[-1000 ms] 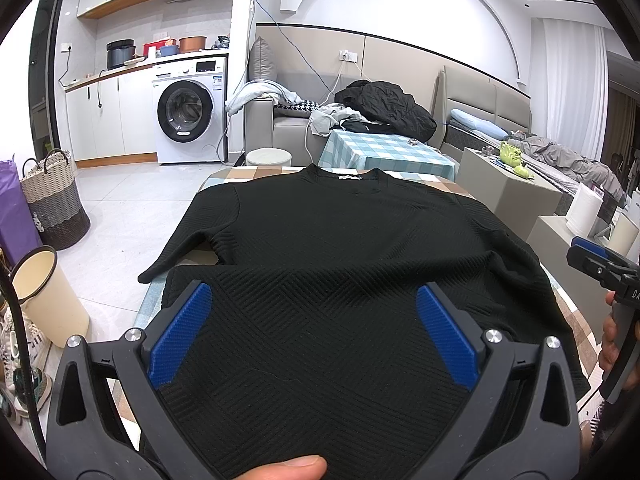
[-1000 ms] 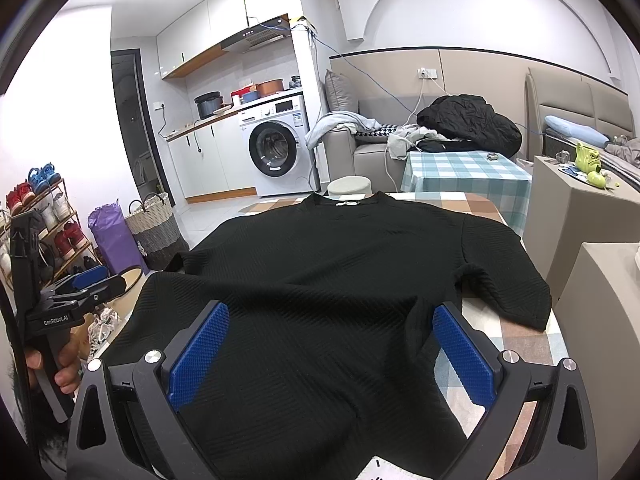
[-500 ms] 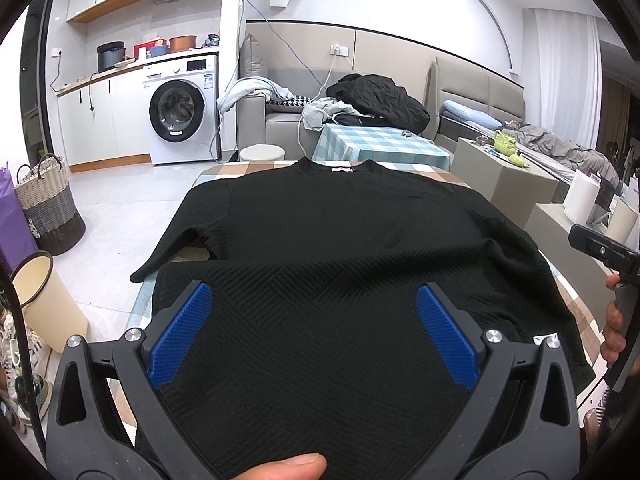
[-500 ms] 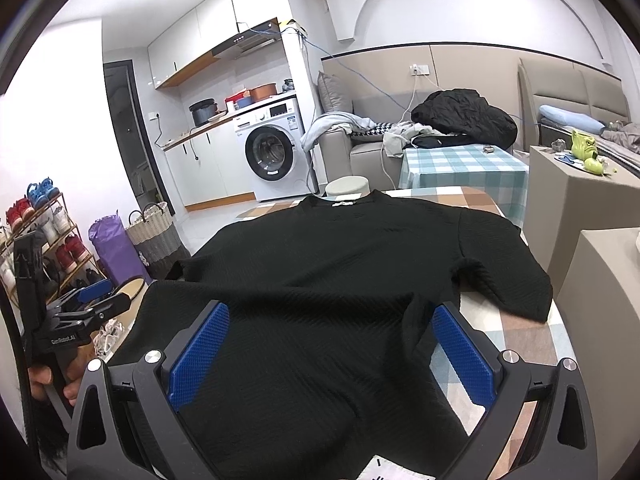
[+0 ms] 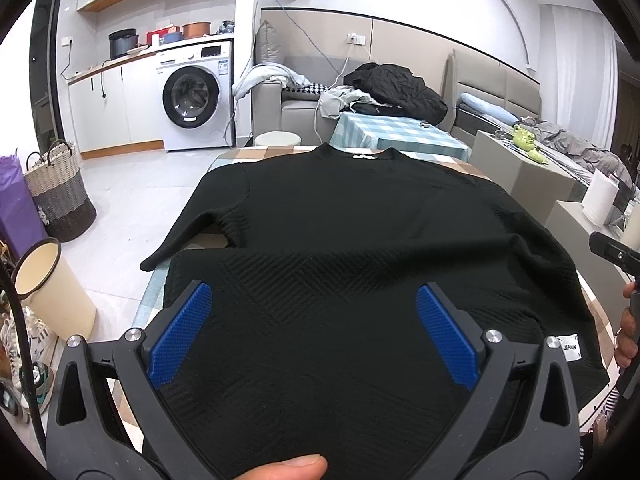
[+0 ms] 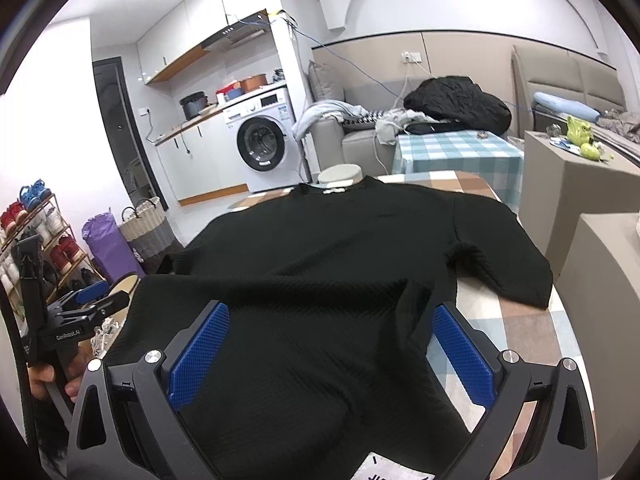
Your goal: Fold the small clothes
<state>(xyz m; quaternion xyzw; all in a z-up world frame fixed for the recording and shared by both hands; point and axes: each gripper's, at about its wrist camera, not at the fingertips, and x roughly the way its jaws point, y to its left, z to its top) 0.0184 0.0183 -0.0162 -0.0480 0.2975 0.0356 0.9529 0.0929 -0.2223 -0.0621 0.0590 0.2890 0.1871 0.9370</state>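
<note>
Two hand-held grippers, left (image 5: 314, 320) and right (image 6: 328, 340), hover with ribbed blue pads spread wide and nothing between them, as I see it. Beneath lies a black sweater (image 5: 360, 240), chevron-knit and flat, on the checked-cloth desk (image 6: 516, 332).

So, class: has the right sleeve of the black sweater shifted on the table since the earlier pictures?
Cannot tell. In the right wrist view the sleeve lies flat on the checked table, cuff at its right edge, as before; only the camera's framing differs.
</note>
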